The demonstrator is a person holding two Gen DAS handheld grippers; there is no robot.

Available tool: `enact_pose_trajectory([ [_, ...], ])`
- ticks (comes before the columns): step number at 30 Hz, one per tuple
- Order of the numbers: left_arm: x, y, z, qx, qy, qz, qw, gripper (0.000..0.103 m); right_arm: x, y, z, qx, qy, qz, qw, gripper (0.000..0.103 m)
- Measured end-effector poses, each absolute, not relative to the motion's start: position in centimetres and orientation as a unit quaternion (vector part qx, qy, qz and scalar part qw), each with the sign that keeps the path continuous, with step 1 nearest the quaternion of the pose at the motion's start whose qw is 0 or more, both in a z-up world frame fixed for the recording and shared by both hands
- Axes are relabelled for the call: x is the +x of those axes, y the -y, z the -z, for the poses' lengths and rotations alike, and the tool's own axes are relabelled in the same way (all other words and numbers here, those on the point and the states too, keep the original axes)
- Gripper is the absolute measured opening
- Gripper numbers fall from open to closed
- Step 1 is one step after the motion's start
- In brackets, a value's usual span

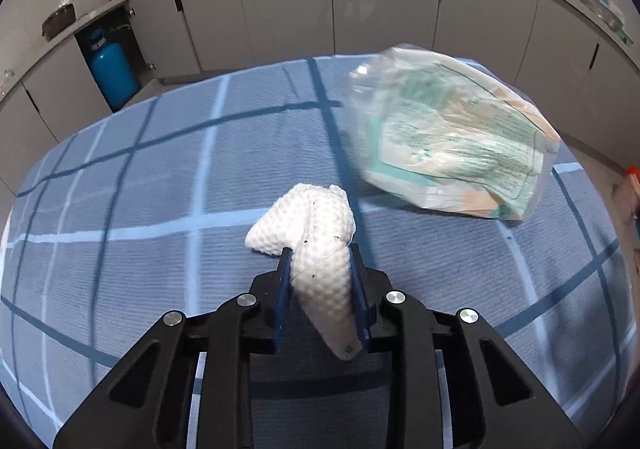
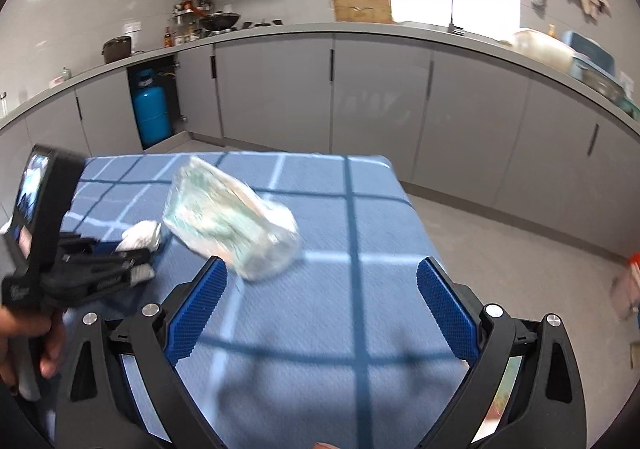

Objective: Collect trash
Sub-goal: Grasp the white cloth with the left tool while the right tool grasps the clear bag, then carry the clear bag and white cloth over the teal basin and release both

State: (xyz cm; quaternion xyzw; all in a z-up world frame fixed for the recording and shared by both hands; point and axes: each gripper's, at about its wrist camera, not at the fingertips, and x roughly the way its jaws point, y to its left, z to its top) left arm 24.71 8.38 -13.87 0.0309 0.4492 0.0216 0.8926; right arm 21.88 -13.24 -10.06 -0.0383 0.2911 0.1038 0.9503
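Observation:
A crumpled white paper towel [image 1: 316, 233] lies on the blue checked tablecloth [image 1: 160, 169], and my left gripper [image 1: 320, 251] is shut on it, both blue pads pressing its sides. To its right is a clear plastic bag [image 1: 452, 137] with green print, blurred. In the right wrist view my right gripper [image 2: 324, 263] stands wide open above the cloth [image 2: 360, 217] with nothing between its fingers. The plastic bag [image 2: 228, 221] is just ahead of its left finger. At the left edge are the left gripper [image 2: 136, 261] and the towel [image 2: 142, 235].
Grey kitchen cabinets and a countertop curve round behind the table. A blue gas cylinder [image 2: 152, 115] stands in an open cabinet. The table's right edge drops to grey floor, where an orange-topped item [image 2: 630, 281] sits. A person's hand [image 2: 36, 341] holds the left gripper.

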Motion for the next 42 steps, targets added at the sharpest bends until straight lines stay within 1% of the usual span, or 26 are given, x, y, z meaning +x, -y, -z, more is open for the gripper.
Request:
enact_pose_trajectory([
  [8, 24.5, -11.9, 12.8, 0.046, -0.437, -0.05, 0.897, 0.027, 27.2, 8.2, 10.4, -0.068, -0.288, -0.148, 0.944, 0.095],
  [11, 25.0, -12.7, 13.0, 0.044, -0.441, -0.053, 0.895, 0.027, 29.0, 7.1, 11.1, -0.078, -0.3, -0.157, 0.938, 0.095],
  [13, 25.1, -13.1, 13.3, 0.041, -0.443, -0.054, 0.894, 0.027, 30.0, 6.7, 11.9, -0.081, -0.318, -0.165, 0.93, 0.092],
  [14, 25.2, -13.1, 13.4, 0.04, -0.444, -0.054, 0.894, 0.027, 30.3, 6.6, 12.4, -0.082, -0.331, -0.172, 0.924, 0.089],
  [15, 25.3, -13.3, 13.5, 0.037, -0.445, -0.053, 0.893, 0.027, 30.6, 6.4, 12.9, -0.082, -0.346, -0.179, 0.917, 0.077],
  [17, 25.3, -13.3, 13.8, 0.036, -0.447, -0.053, 0.892, 0.027, 30.7, 6.3, 13.7, -0.082, -0.362, -0.181, 0.911, 0.062],
  [18, 25.3, -13.4, 13.9, 0.034, -0.447, -0.053, 0.892, 0.027, 30.7, 6.2, 14.0, -0.077, -0.371, -0.189, 0.906, 0.051],
  [19, 25.2, -13.5, 14.0, 0.034, -0.448, -0.054, 0.892, 0.027, 30.5, 6.2, 14.3, -0.075, -0.374, -0.193, 0.904, 0.046],
  [20, 25.2, -13.5, 14.0, 0.034, -0.448, -0.054, 0.892, 0.027, 30.2, 6.1, 14.4, -0.076, -0.375, -0.194, 0.903, 0.042],
  [22, 25.3, -13.5, 14.1, 0.033, -0.449, -0.055, 0.891, 0.027, 29.6, 6.0, 14.4, -0.074, -0.373, -0.198, 0.904, 0.03],
  [25, 25.3, -13.3, 14.1, 0.035, -0.448, -0.057, 0.891, 0.027, 29.0, 6.1, 14.2, -0.069, -0.371, -0.199, 0.905, 0.017],
  [27, 25.2, -13.3, 14.0, 0.036, -0.447, -0.057, 0.892, 0.027, 28.4, 6.0, 14.1, -0.068, -0.369, -0.199, 0.905, 0.013],
  [32, 24.9, -12.9, 13.6, 0.039, -0.443, -0.059, 0.894, 0.027, 27.1, 6.4, 13.7, -0.057, -0.362, -0.201, 0.908, 0.011],
  [33, 24.8, -12.9, 13.5, 0.039, -0.442, -0.06, 0.894, 0.027, 26.9, 6.5, 13.5, -0.055, -0.359, -0.2, 0.91, 0.009],
  [42, 23.7, -11.7, 11.8, 0.046, -0.423, -0.052, 0.903, 0.027, 23.8, 8.4, 11.3, -0.027, -0.32, -0.187, 0.928, 0.008],
])
